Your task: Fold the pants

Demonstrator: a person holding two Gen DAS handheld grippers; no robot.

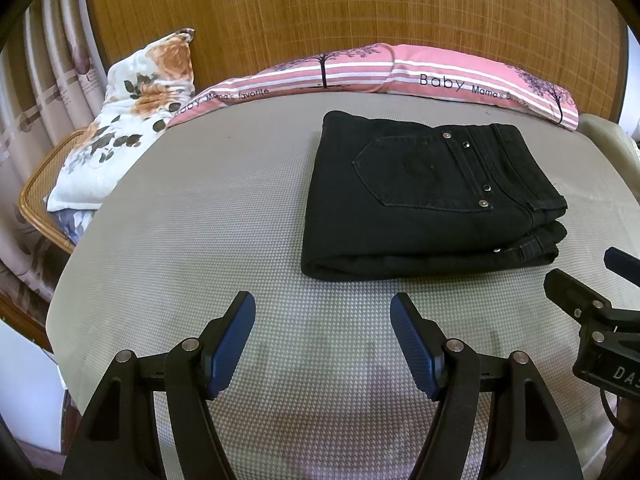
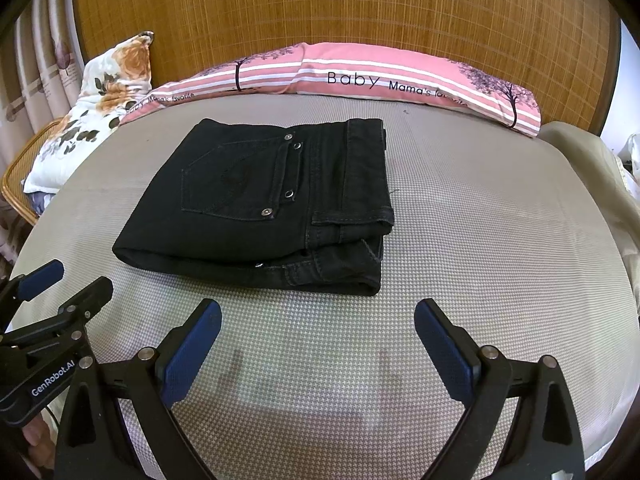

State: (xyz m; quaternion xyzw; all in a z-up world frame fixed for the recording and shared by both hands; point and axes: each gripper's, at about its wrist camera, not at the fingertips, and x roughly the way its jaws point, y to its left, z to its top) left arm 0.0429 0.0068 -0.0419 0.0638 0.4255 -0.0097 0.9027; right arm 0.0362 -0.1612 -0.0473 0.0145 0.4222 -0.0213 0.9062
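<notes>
Right, black pants (image 1: 424, 196) lie folded on the bed (image 1: 200, 240), just beyond both tools: left hand-held gripper (image 1: 322, 308) gapes wide, empty; right hand-held gripper (image 2: 318, 316) likewise spread, gripping nothing.

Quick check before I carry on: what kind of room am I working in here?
Most likely a bedroom. The folded black pants lie on a grey woven mat covering a bed, a long pink pillow printed "Baby" and a floral pillow sit at its head, and curtains hang on the left.

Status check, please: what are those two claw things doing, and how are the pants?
Left hand-held gripper open, empty. Right hand-held gripper open, empty. Black pants folded on the bed. Nothing in the way.
</notes>
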